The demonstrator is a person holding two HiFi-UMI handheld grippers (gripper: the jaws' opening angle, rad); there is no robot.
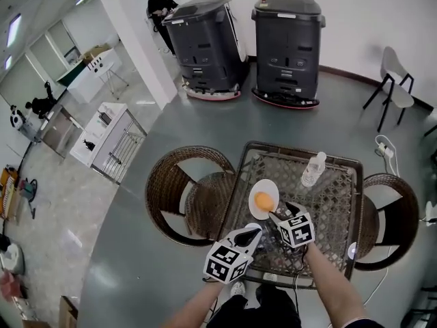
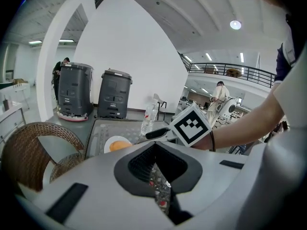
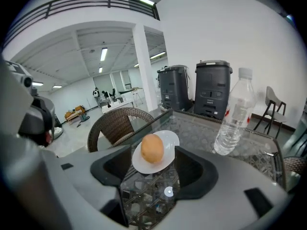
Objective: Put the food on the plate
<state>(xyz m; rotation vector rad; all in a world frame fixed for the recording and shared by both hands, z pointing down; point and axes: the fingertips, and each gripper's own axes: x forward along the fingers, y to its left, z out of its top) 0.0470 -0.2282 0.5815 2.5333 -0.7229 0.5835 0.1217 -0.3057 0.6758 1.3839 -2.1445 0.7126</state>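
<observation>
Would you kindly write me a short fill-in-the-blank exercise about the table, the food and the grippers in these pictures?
1. The round orange-brown food lies on a white ____.
2. The clear plastic ____ stands upright on the glass-topped table.
3. The right gripper has its jaws ____, with nothing held between them.

Missing words: plate; bottle; open.
</observation>
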